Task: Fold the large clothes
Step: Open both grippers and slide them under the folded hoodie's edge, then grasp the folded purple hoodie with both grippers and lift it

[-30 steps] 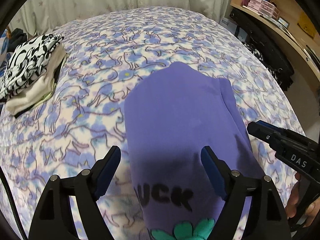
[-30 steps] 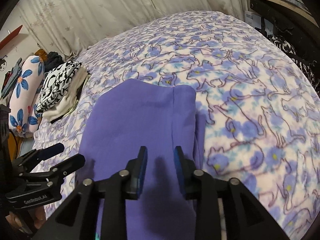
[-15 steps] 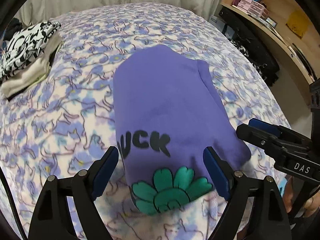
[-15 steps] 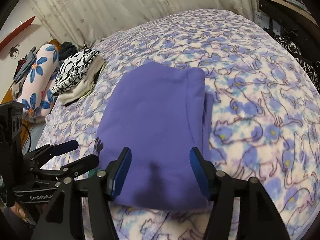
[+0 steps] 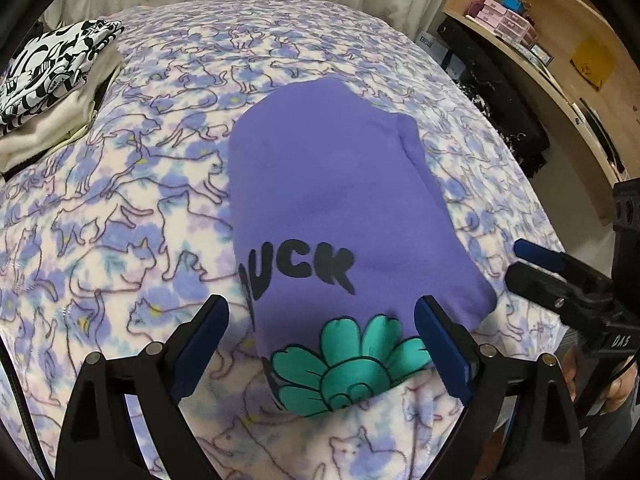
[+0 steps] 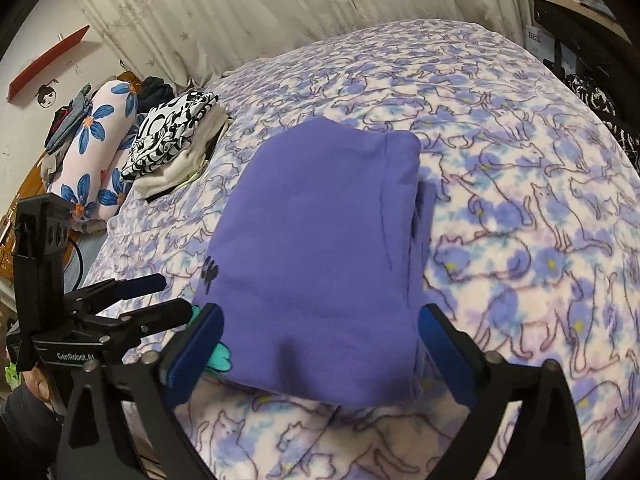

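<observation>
both my grippers, left gripper (image 5: 320, 344) and right gripper (image 6: 320, 350), spread wide, holding nothing. folded purple sweatshirt (image 5: 340, 208) lies flat on cat-print blanket (image 5: 120, 208).

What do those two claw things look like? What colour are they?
Each hand-held gripper is black, with forked arms, silver screws and two blue pads. The left hand-held gripper says "GenRobot.AI" in white on its side, and a black cable hangs by it. The right hand-held gripper says "DAS".
</observation>
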The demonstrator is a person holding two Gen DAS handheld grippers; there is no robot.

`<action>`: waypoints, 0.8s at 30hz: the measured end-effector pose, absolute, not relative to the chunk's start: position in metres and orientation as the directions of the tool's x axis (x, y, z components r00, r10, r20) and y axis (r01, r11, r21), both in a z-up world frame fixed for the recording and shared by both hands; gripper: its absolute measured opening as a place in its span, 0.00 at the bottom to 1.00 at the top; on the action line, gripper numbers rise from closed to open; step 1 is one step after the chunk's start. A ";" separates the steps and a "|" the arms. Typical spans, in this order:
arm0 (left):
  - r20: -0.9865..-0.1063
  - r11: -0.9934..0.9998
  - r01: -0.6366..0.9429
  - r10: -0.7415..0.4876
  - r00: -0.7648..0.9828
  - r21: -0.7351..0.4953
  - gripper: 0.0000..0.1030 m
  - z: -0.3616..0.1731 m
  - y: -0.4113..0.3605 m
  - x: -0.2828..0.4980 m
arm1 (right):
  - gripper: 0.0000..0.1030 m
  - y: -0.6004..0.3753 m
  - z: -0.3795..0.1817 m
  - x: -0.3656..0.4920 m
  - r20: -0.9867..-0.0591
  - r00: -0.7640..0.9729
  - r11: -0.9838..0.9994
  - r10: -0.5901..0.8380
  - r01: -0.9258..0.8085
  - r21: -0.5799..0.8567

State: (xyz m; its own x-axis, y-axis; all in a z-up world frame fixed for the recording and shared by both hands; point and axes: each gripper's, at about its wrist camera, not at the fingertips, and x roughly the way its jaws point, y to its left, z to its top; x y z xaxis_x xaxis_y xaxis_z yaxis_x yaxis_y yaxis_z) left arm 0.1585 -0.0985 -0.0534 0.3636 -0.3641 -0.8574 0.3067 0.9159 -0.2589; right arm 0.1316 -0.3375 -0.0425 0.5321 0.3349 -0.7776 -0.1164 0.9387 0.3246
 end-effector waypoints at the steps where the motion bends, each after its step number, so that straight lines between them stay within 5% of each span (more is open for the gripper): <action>1: -0.858 0.916 0.305 -0.363 0.364 -0.259 0.90 -0.056 -0.097 0.160 | 0.96 -0.340 -0.044 0.133 -0.775 0.534 0.937 0.339 -0.117 0.330; 17: -0.823 0.865 0.255 -0.494 0.282 -0.432 0.90 -0.105 -0.091 0.192 | 1.00 -0.375 -0.101 0.165 -0.809 0.434 0.911 0.396 -0.076 0.405; 24: -0.803 0.829 0.254 -0.552 0.226 -0.498 1.00 -0.125 -0.094 0.211 | 0.99 -0.393 -0.136 0.190 -0.759 0.379 0.832 0.529 -0.053 0.553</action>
